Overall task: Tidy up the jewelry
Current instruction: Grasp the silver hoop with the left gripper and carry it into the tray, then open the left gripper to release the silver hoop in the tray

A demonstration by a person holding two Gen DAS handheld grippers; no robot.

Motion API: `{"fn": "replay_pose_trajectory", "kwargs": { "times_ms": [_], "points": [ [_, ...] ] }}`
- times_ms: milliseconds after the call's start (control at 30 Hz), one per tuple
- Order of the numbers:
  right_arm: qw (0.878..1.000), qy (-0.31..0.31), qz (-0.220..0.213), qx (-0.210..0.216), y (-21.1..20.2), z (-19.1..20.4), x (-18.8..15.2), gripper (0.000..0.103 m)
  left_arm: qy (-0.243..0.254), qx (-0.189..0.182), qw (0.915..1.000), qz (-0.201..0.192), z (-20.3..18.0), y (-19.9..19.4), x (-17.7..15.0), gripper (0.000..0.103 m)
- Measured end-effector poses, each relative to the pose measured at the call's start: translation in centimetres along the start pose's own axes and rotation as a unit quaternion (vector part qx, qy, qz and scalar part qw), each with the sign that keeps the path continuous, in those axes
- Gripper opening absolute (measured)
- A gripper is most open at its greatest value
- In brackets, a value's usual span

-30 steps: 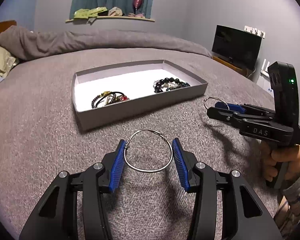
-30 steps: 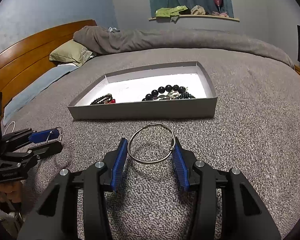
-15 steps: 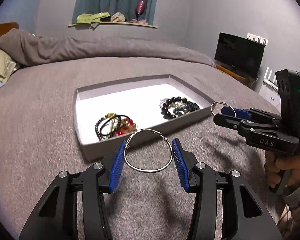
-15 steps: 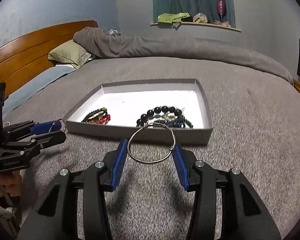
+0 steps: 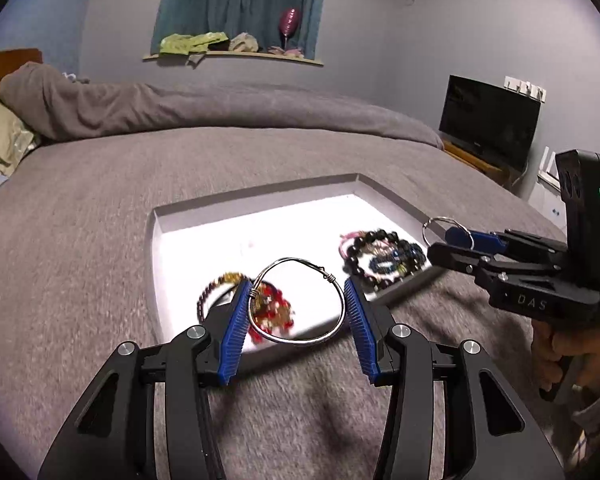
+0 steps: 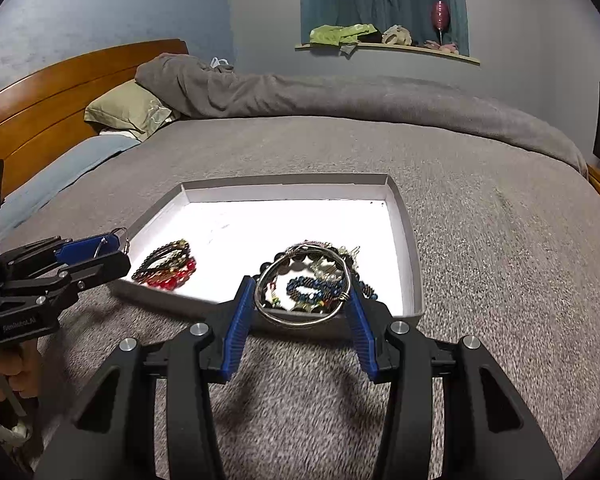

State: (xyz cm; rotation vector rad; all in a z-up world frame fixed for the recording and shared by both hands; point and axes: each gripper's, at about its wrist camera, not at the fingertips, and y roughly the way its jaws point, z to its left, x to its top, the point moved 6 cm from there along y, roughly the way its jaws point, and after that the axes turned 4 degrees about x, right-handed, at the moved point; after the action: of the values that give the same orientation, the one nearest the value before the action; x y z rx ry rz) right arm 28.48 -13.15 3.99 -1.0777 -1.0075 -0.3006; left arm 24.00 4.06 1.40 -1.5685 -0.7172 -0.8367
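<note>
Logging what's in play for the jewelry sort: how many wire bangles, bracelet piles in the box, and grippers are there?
Wire bangles: 2
Bracelet piles in the box: 2
Grippers: 2
Total: 6

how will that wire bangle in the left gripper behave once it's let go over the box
The wire bangle keeps its round shape between the left gripper pads, so likely stiff. Thin wire suggests light. Dropped into the box on edge, it might roll.
</note>
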Motion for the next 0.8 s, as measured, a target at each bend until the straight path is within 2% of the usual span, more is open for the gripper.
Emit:
{"fn": "replay_pose_trajectory", "kwargs": {
  "times_ms": [333, 800],
  "points": [
    [1.000, 0.006, 0.018, -0.010, 2.9, -1.2, 0.8, 0.045, -0.017, 0.010, 0.9996, 0.020, 1.1, 3.9, 0.4, 0.048],
    [0.999, 0.001, 0.039, -0.021, 4.9, -1.3, 0.2, 0.046, -0.018, 0.012, 0.9992, 0.033, 1.4, 5.7, -0.2, 0.048]
  ]
}}
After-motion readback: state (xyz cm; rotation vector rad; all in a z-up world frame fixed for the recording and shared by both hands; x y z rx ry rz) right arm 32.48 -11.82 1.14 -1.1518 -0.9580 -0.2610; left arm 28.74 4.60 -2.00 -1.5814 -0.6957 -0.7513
